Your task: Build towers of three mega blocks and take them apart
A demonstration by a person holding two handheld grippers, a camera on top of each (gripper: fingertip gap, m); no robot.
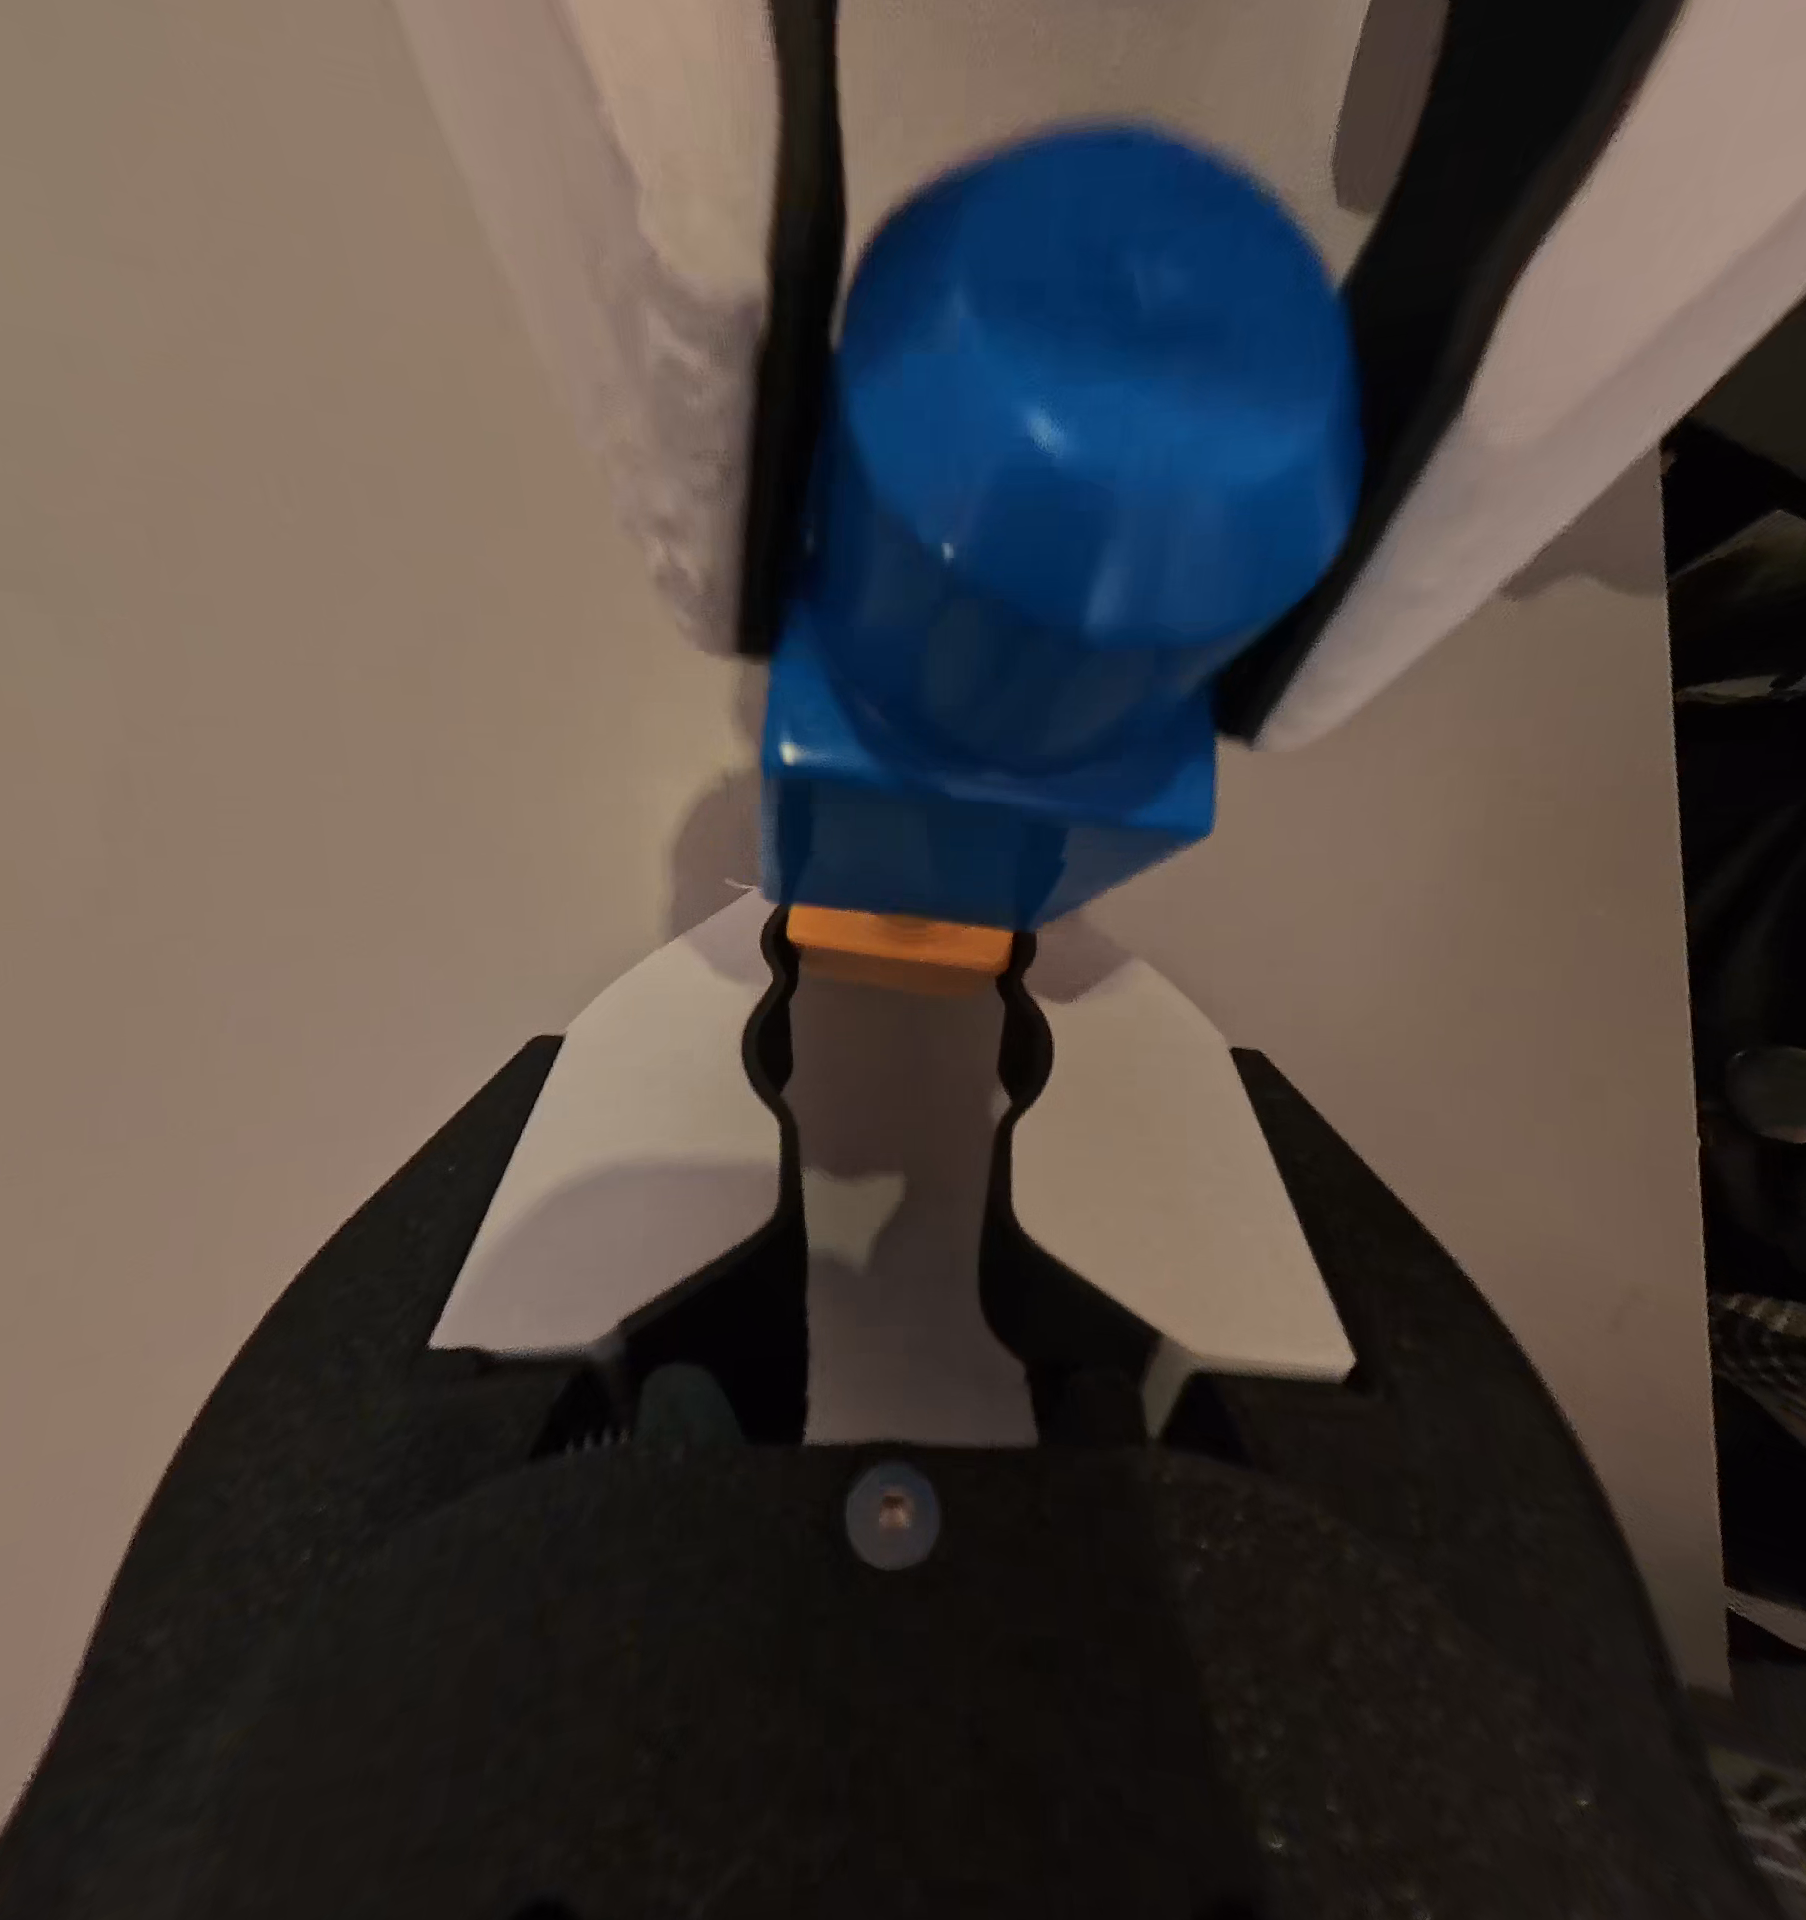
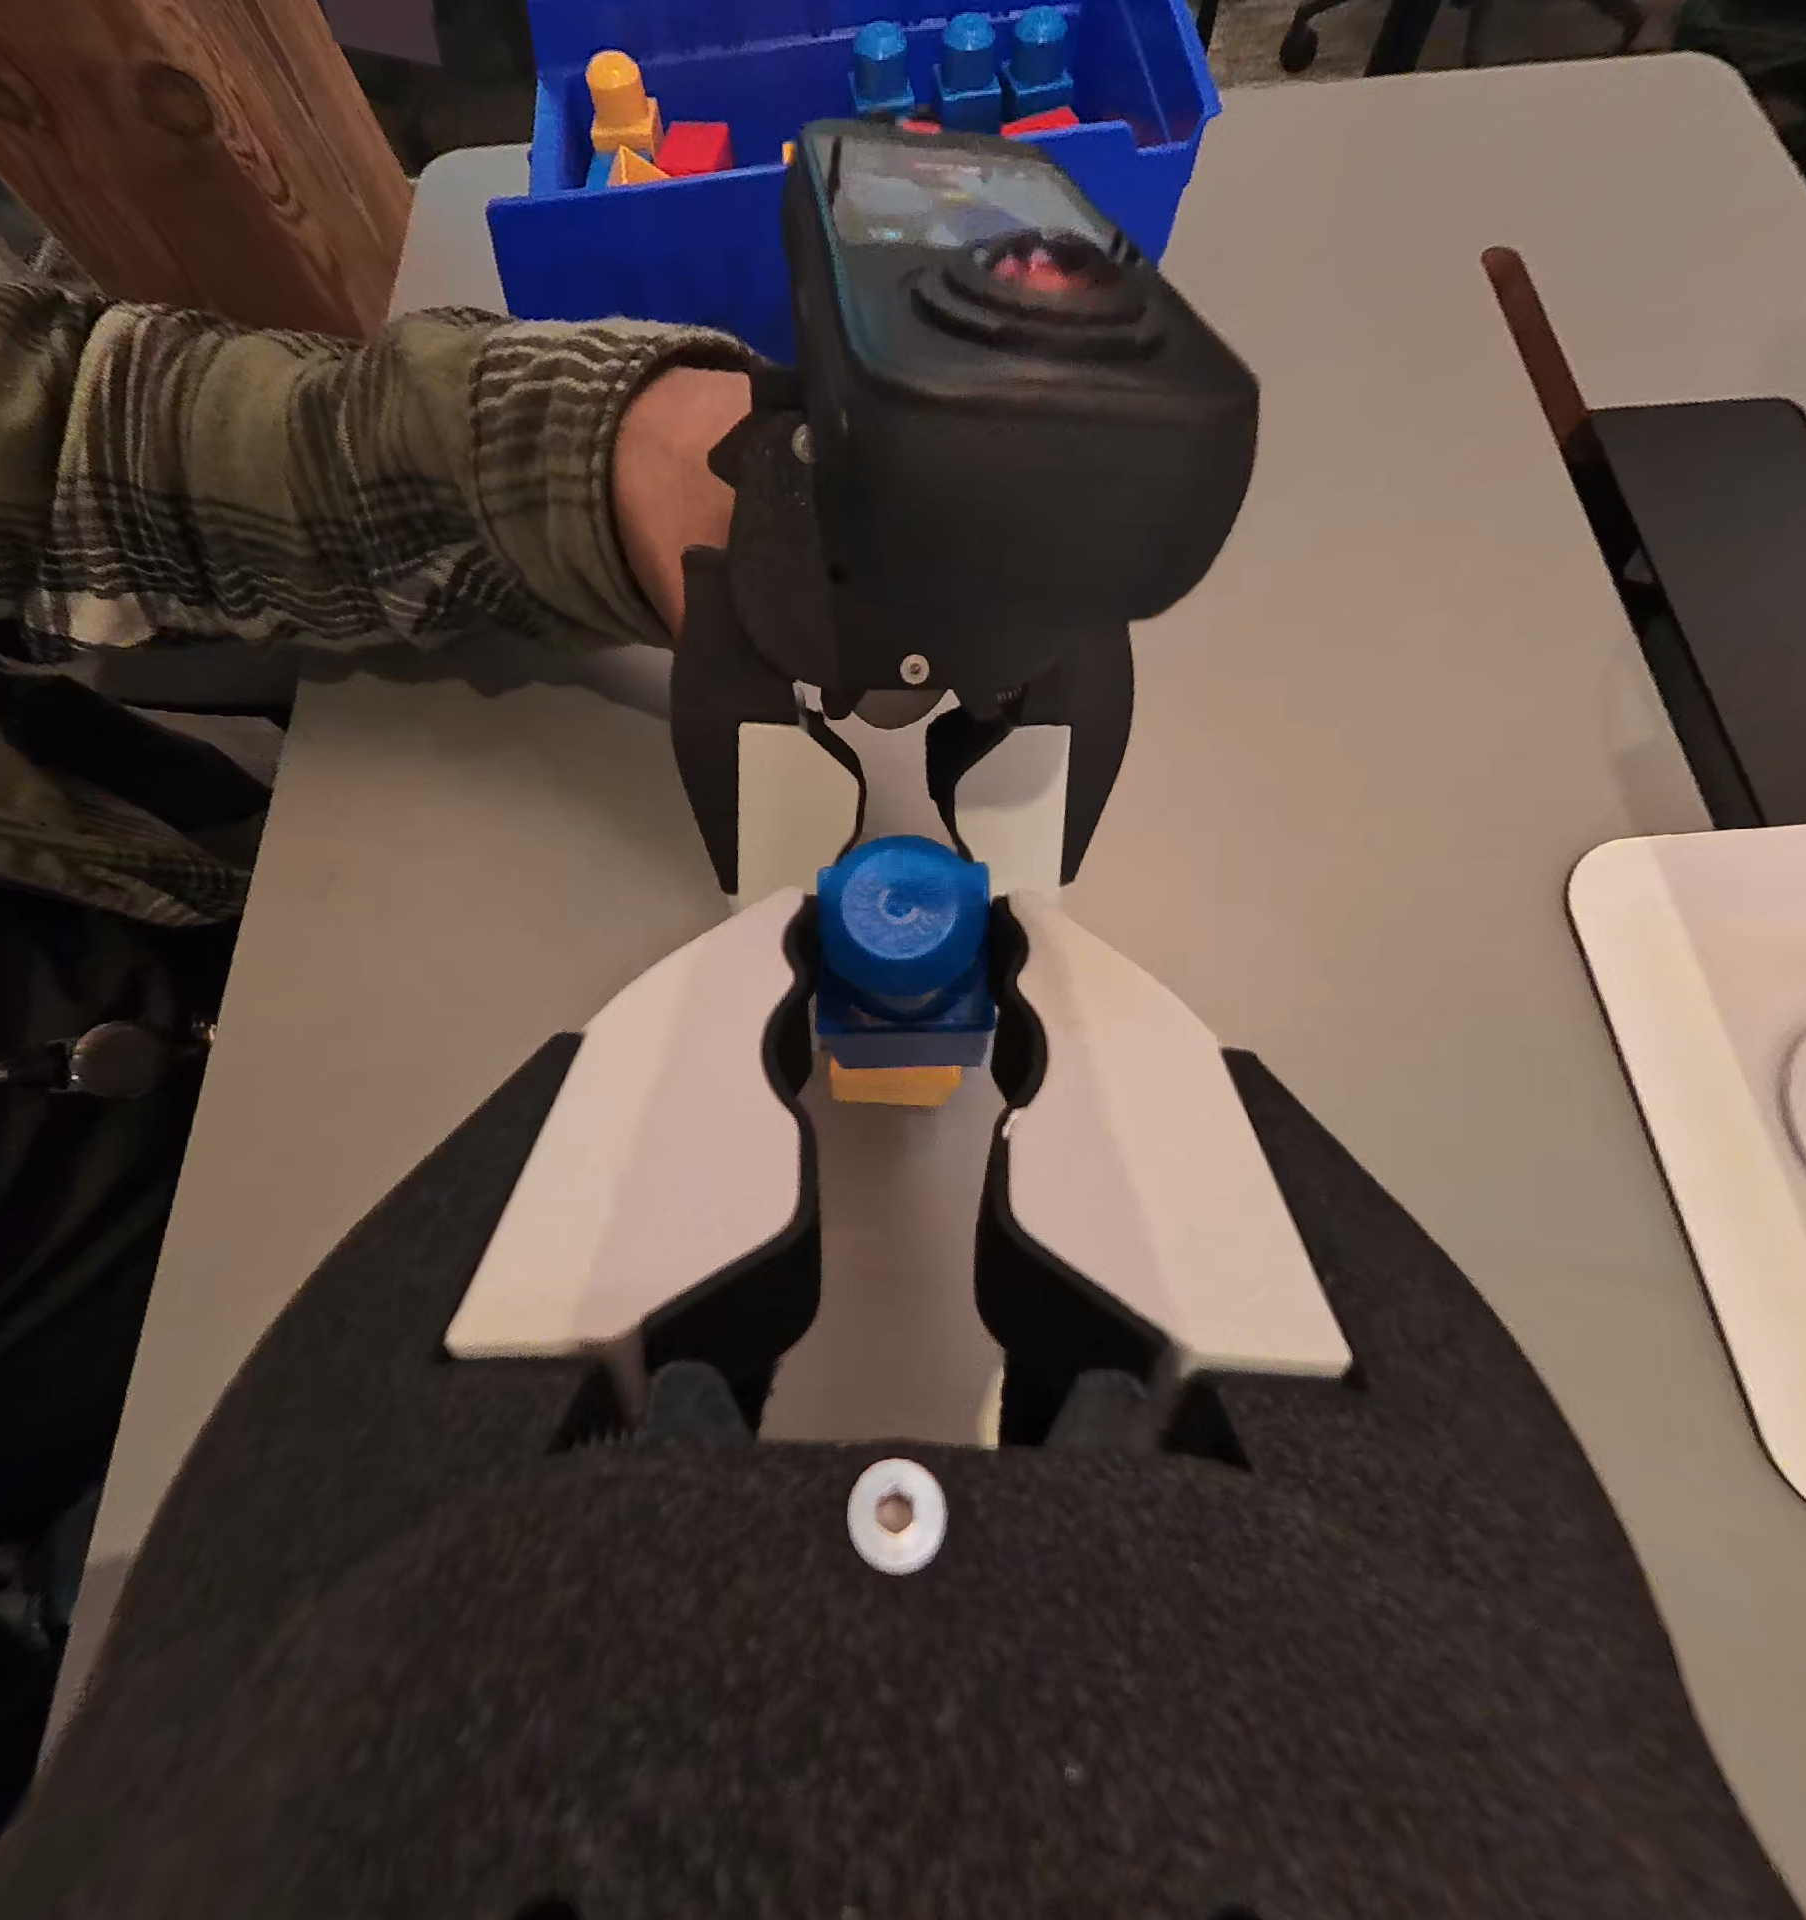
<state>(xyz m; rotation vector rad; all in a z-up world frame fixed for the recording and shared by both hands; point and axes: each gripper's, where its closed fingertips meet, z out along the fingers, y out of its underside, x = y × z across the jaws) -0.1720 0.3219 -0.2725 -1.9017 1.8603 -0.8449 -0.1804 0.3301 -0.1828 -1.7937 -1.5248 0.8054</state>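
at frame centre of both views sits a short stack: a blue block [image 2: 901,961] on an orange block [image 2: 894,1084], with the blue stud pointing up toward the right camera. the stack's long axis runs upright, roughly along the right tongs [image 2: 901,971] line of sight.

the right tongs are narrow, clamped on the blue block's sides, reaching down from above. the left tongs [image 1: 897,951] are narrow too, pinching the orange block [image 1: 897,954] at their very tips; in the left view the blue block [image 1: 1024,582] fills the upper middle, with the right tongs' white fingers [image 1: 1564,343] flanking it.

so the two grips sit on opposite ends of one joint, facing each other. the move ahead likely turns on that axis: pulling apart along it should separate the blocks, or pressing seats them; which, i cannot tell.

a sleeved hand [image 2: 670,488] at centre left holds the left tool level over the worktop [image 2: 1398,623]. a blue bin [image 2: 670,249] of blocks sits upper centre.
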